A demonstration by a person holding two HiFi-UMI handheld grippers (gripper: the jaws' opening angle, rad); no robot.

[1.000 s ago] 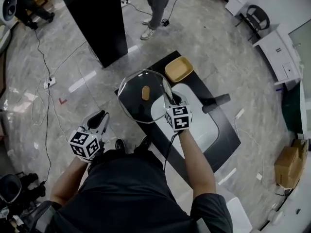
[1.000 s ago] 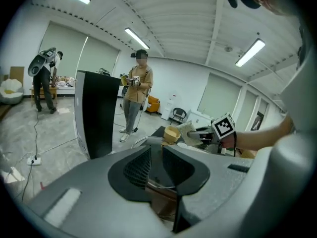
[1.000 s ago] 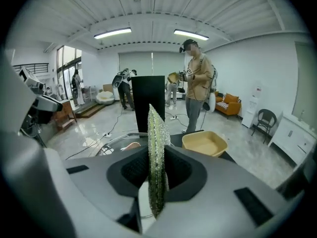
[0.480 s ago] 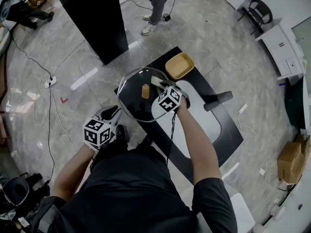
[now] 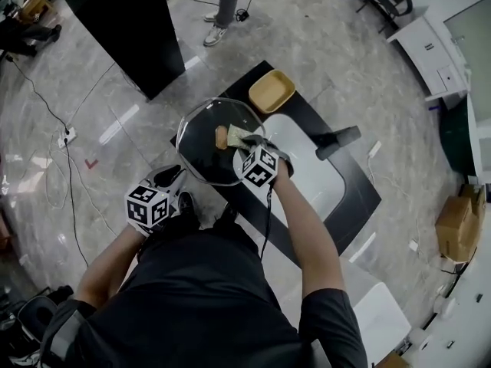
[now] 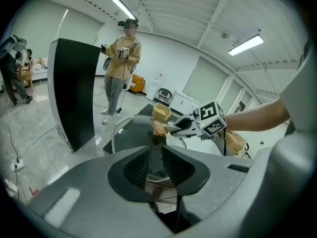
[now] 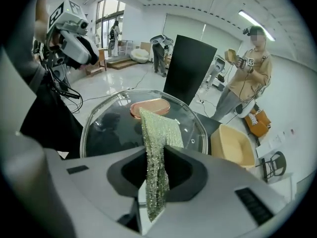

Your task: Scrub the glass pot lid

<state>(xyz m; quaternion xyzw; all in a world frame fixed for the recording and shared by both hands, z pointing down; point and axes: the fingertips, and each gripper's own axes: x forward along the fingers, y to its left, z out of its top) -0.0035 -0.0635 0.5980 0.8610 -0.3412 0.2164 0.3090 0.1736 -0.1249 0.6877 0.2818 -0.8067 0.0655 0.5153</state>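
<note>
Glass pot lid hangs over the black table's left corner, left gripper pinching its near rim. Right gripper, clamped on the green scrubbing cloth, has slid in from the edge - cloth now sits beside the knob, so scrubbing's probably starting.

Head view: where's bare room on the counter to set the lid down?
Free: the white sink basin right of the forearm, and the black counter strip between basin and right edge, this side of the faucet. Crowded: tan dish on the far corner; glass pot lid, left gripper and right gripper over the left part.
</note>
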